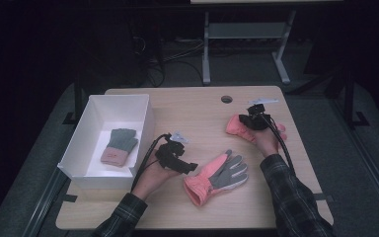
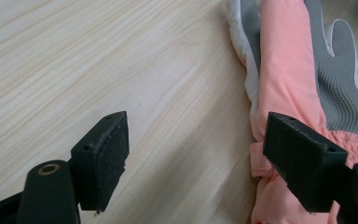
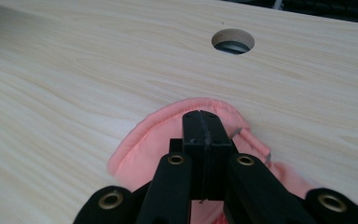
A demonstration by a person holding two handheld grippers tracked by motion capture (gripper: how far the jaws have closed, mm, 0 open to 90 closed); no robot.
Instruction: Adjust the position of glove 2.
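Resting on the pale wood-grain table (image 1: 187, 106), near its front edge, a pink glove with grey textured palm (image 1: 216, 177) lies flat, just beside the left gripper (image 1: 186, 167), whose foam-faced jaws stand wide apart. Toward the far right corner, the right gripper (image 1: 249, 120) is clamped on a second pink glove (image 1: 238, 127). A white rectangular box (image 1: 143, 116) at the left edge contains a grey-green knit glove (image 1: 119, 146).

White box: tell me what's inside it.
Inside the white box lies one knit glove, grey-green with a pinkish cuff, flat on the bottom. What is under the glove is hidden, as is the floor behind the near wall.
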